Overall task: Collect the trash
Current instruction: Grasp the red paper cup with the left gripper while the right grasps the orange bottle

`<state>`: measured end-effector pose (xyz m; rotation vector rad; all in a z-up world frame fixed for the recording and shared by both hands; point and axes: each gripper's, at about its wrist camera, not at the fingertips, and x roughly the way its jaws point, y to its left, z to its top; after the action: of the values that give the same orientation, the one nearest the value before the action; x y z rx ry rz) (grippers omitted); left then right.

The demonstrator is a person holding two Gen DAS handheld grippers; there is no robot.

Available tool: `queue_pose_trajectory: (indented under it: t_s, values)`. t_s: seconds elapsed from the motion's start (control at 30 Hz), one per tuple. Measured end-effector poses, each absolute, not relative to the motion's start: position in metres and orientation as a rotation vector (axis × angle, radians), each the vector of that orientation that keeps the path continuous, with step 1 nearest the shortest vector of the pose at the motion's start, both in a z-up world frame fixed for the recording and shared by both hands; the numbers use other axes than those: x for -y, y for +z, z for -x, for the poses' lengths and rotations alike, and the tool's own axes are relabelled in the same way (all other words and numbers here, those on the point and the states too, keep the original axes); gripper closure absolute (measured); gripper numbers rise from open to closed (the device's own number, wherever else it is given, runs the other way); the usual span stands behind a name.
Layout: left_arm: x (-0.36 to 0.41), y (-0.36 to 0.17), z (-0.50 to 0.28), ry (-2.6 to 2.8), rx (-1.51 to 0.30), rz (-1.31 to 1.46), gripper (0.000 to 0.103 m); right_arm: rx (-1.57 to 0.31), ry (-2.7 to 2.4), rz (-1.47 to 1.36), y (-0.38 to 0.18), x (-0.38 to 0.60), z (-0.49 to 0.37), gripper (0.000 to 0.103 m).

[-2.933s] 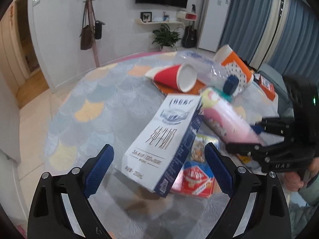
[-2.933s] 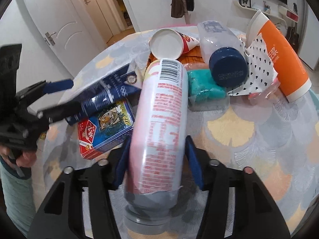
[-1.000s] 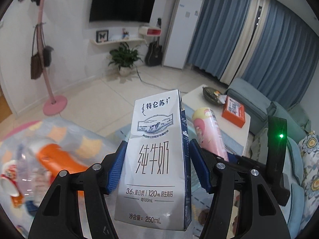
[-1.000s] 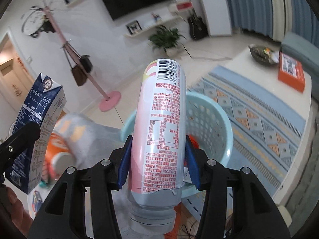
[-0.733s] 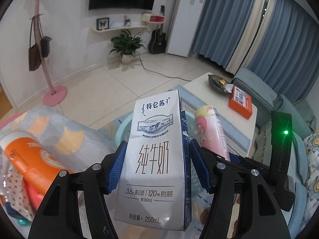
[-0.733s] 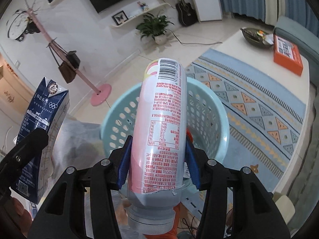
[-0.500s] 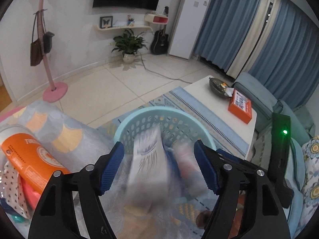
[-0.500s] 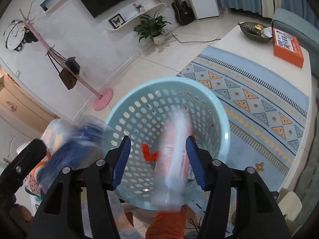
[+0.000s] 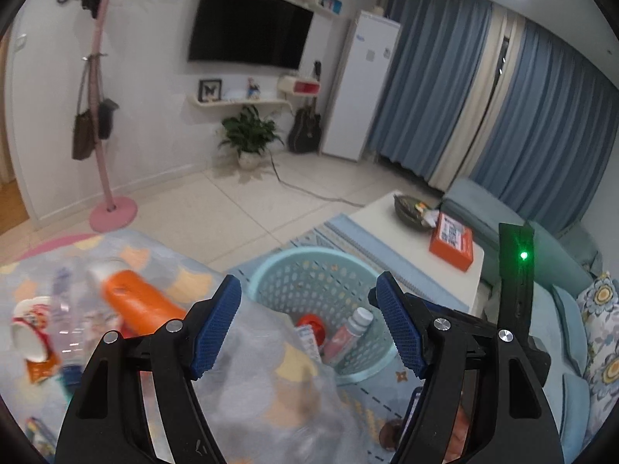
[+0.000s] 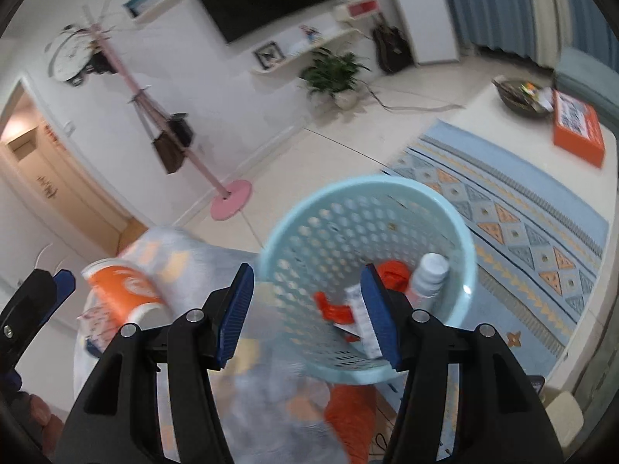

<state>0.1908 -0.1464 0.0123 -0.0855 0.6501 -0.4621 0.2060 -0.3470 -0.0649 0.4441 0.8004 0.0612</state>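
Observation:
My left gripper (image 9: 309, 328) is open with nothing between its blue pads, and it hangs over the table's edge above a light blue basket (image 9: 267, 270) on the floor. My right gripper (image 10: 307, 309) is open and bare too, above the same basket (image 10: 464, 247). In the basket lie the pink bottle (image 9: 346, 338), cap up (image 10: 431, 270), the white milk carton (image 10: 358, 309) and a red scrap (image 10: 392, 272). An orange cup (image 9: 139, 301) and a red paper cup (image 9: 29, 328) lie blurred on the patterned tablecloth (image 9: 185, 270).
A white coffee table holds an orange box (image 9: 450, 239) and a dark bowl, beside a blue sofa (image 9: 557, 255). A patterned rug (image 10: 522, 224) lies under the basket. A pink coat stand (image 9: 112, 208) rises at the back left. An orange garment (image 10: 348, 417) shows below.
Both grippers opened. The milk carton fell from the left one and the pink bottle from the right one into the basket. Both views then lifted slightly.

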Motion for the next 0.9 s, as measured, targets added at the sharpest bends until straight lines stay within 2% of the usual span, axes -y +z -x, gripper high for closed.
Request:
queue_pose_trajectory:
  t_s: [0.33,0.37,0.47,0.67,0.9]
  values:
    - [0.026,0.037,-0.175,-0.236,-0.606,0.168,0.032,-0.693,0.313,-0.237,-0.006,0.233,-0.195,0.049]
    - [0.009,0.036,-0.176,-0.196,-0.617,0.178,0.029,-0.694,0.333,-0.218,-0.005,0.222,-0.197,0.049]
    - [-0.035,0.032,-0.183,-0.113,-0.642,0.223,0.021,-0.718,0.387,-0.153,-0.008,0.186,-0.206,0.049]
    - [-0.106,0.002,-0.208,-0.011,-0.748,0.338,0.019,-0.786,0.402,-0.047,-0.032,0.142,-0.231,0.043]
    - [-0.121,-0.05,-0.24,-0.009,-0.883,0.448,0.019,-0.847,0.413,-0.014,-0.057,0.131,-0.248,0.043]
